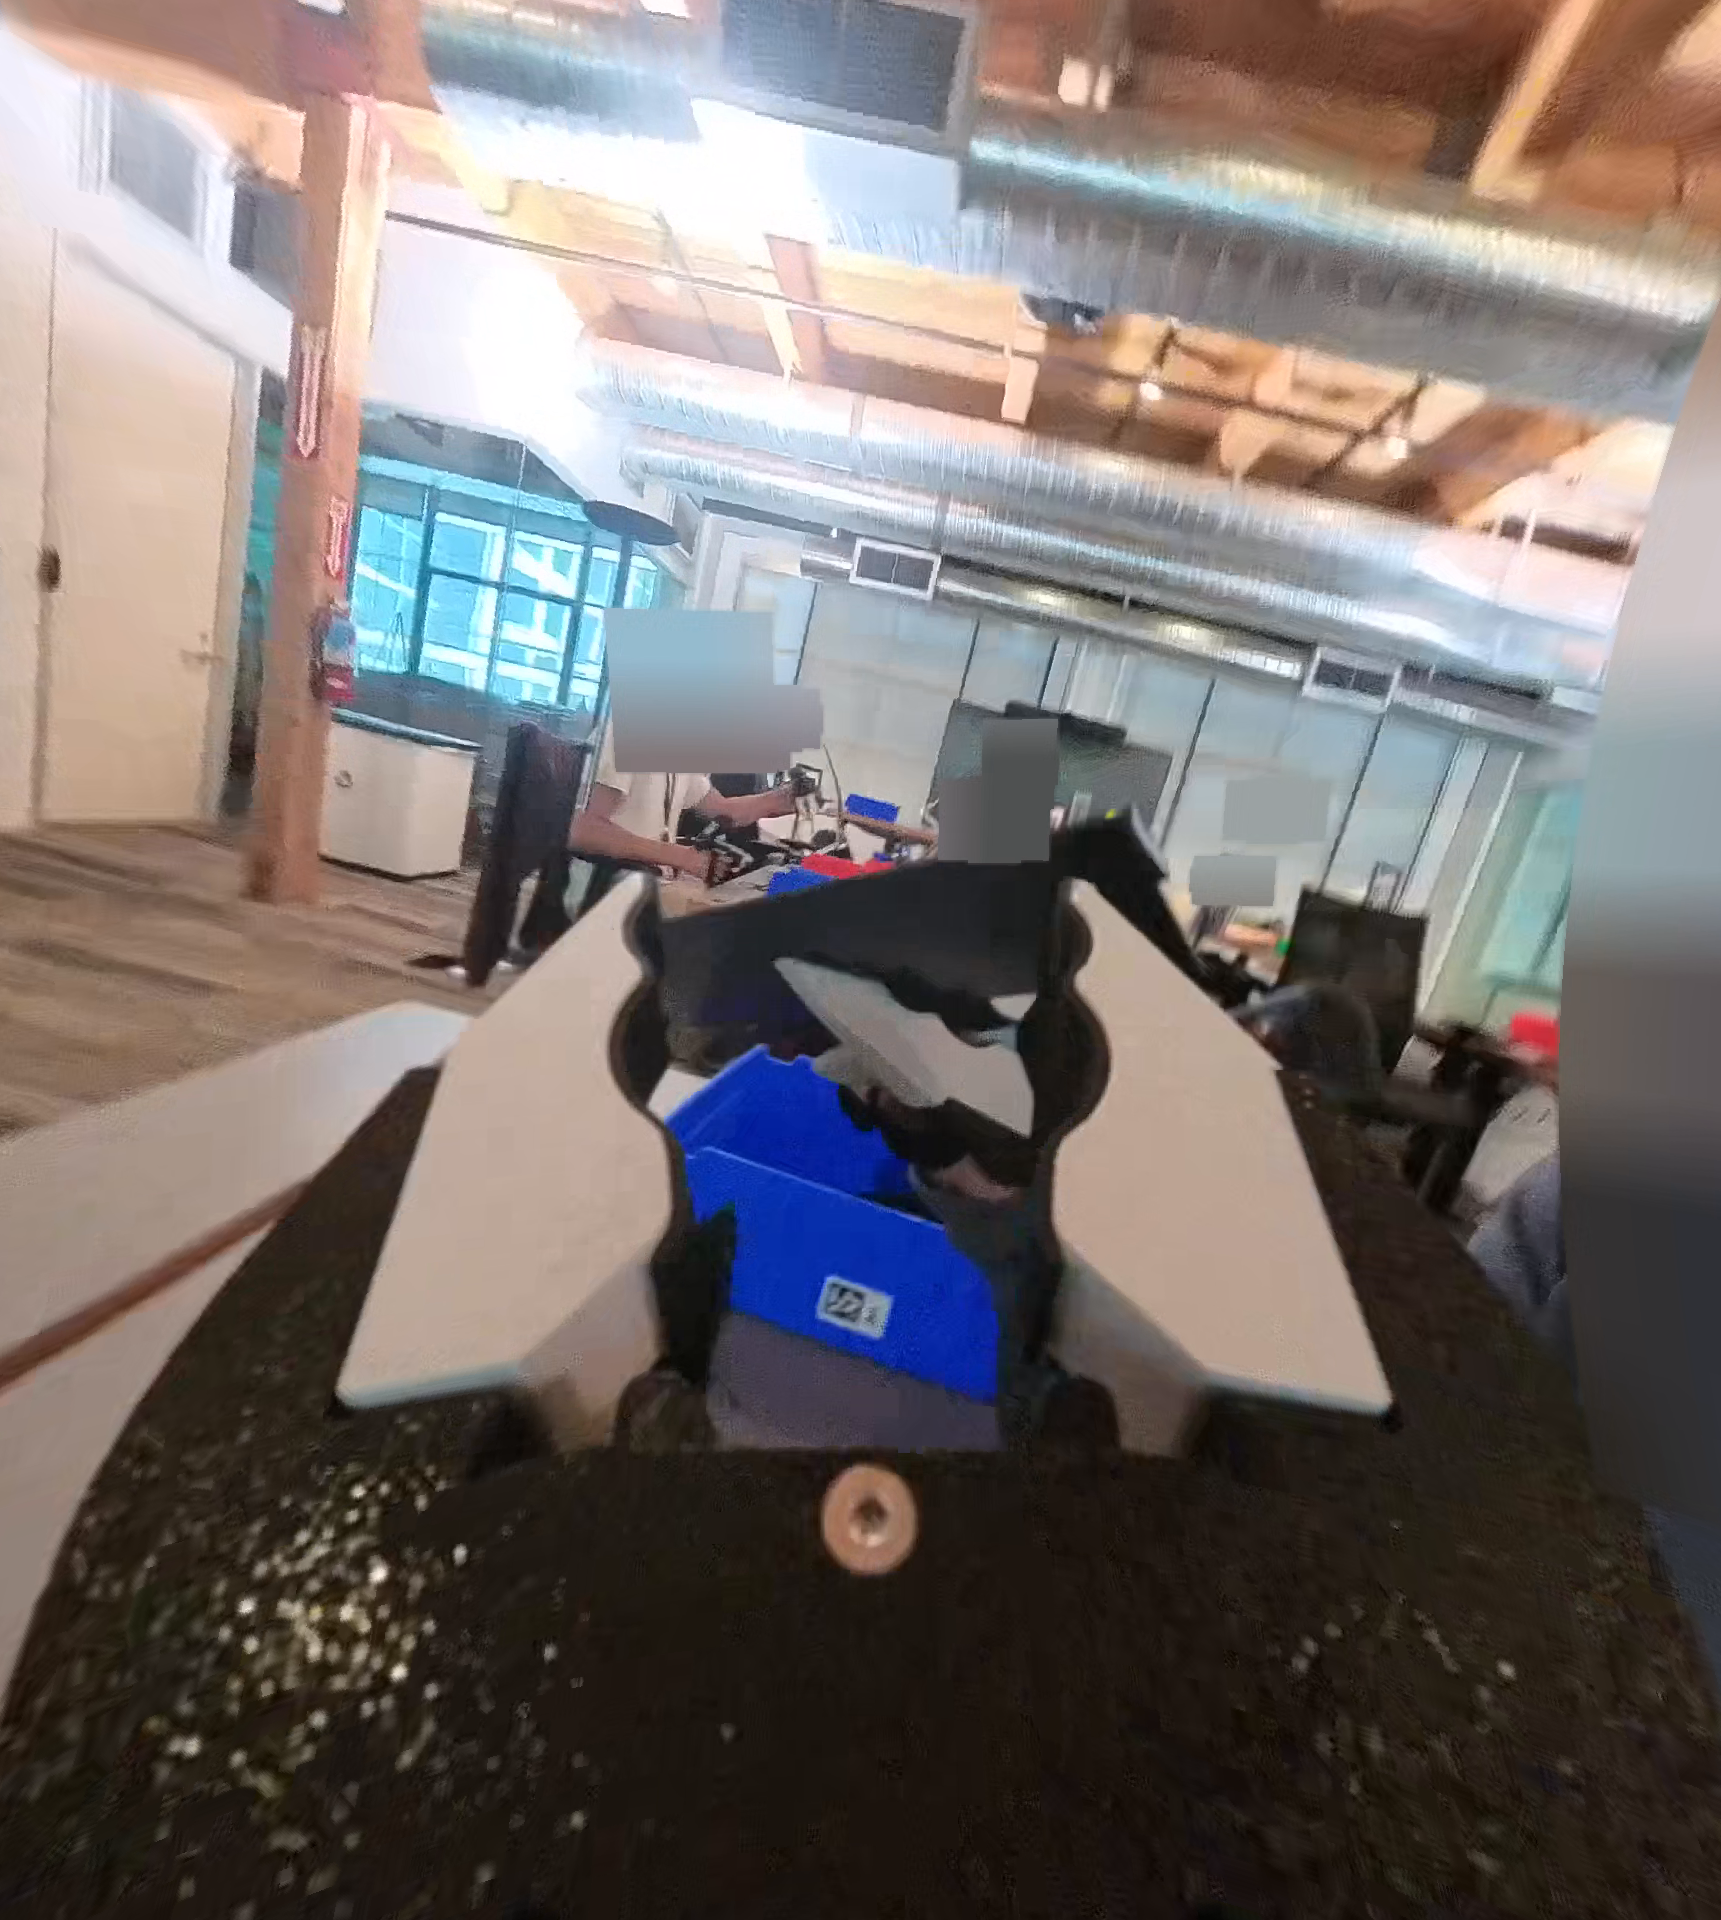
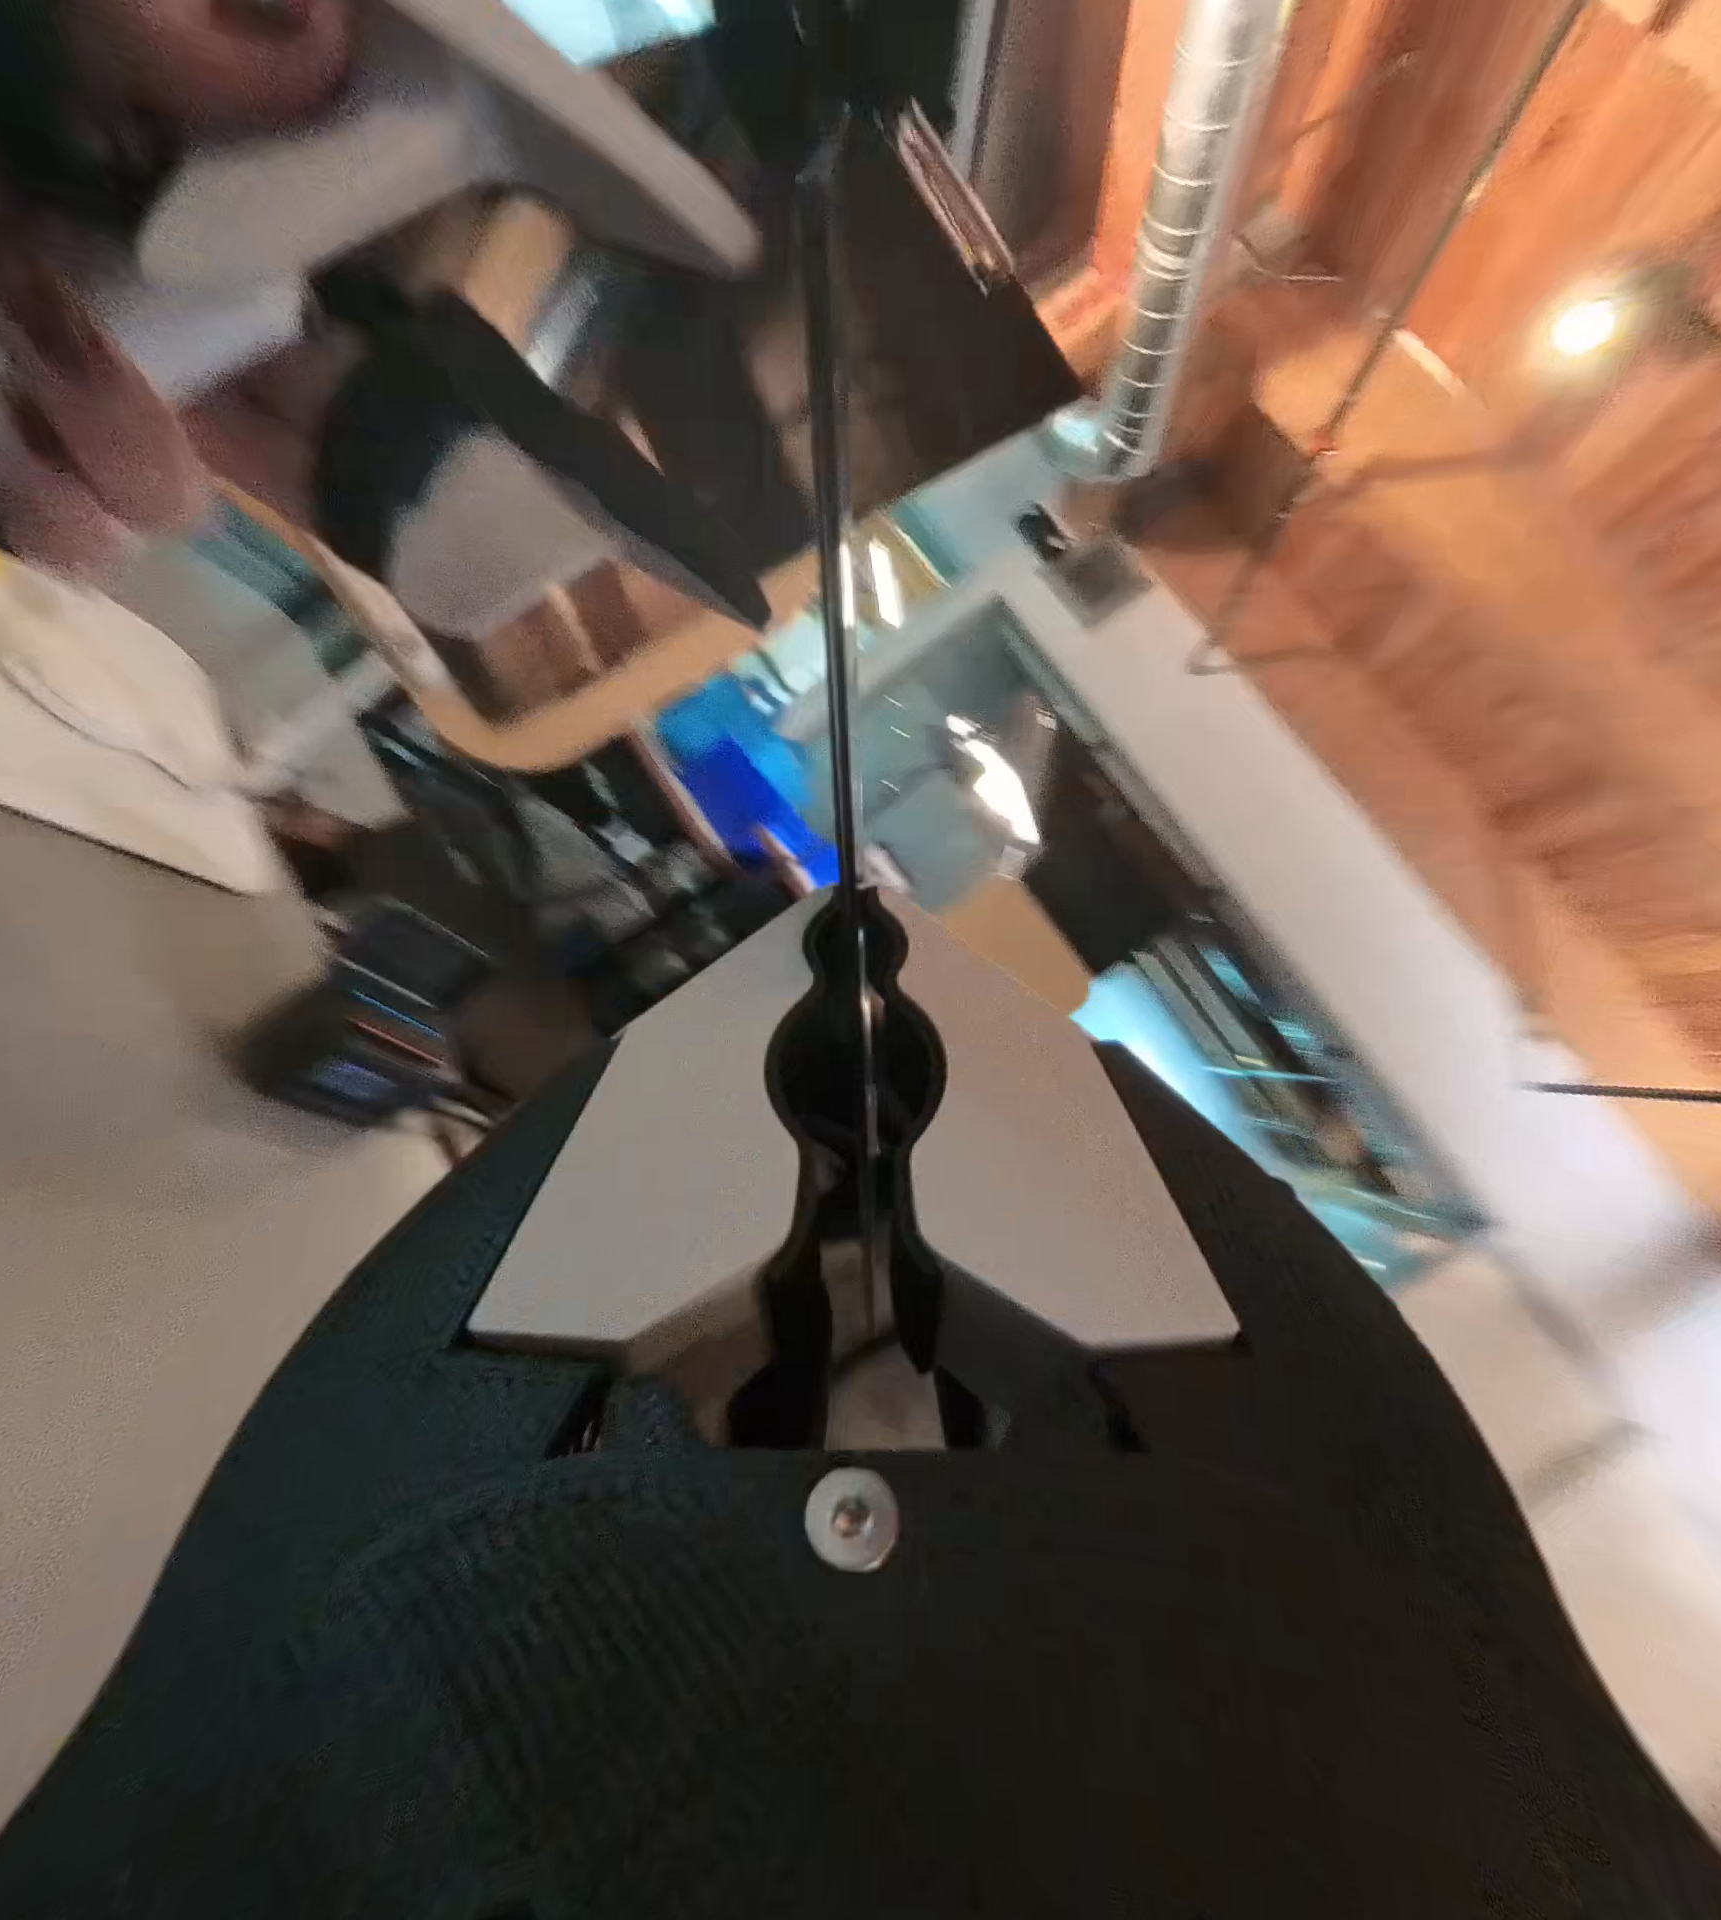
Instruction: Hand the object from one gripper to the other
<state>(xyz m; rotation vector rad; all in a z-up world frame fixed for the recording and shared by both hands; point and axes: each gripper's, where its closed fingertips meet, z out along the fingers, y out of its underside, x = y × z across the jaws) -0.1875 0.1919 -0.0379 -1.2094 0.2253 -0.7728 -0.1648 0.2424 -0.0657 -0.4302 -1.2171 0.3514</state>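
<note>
A large open room with wooden ceiling beams (image 1: 897, 301) and silver ducts (image 1: 1199, 218) lies ahead of the left gripper (image 1: 861, 914), and people sit at desks far beyond its fingertips. A pale worktop (image 1: 87, 1226) runs below and to its left. Just past and below its fingers sits a blue bin (image 1: 835, 1247). The left gripper stands wide open, its jaws well apart and holding nothing. Directly ahead of it, between and just beyond its fingertips, the right gripper shows from the front with a thin black sheet-like object (image 1: 835, 935) spread across the gap; whether that sheet touches the left fingers cannot be told.

In the right wrist view, the right gripper (image 2: 848, 899) is closed tight on the object (image 2: 835, 582), which is seen edge-on as a thin dark line running straight out from between the fingertips and up past the top of the picture. Its far end is cut off. The left gripper (image 2: 565, 468) appears ahead and to the left of this line, heavily blurred. The whole background there is tilted and smeared, so the worktop and room can hardly be read.
</note>
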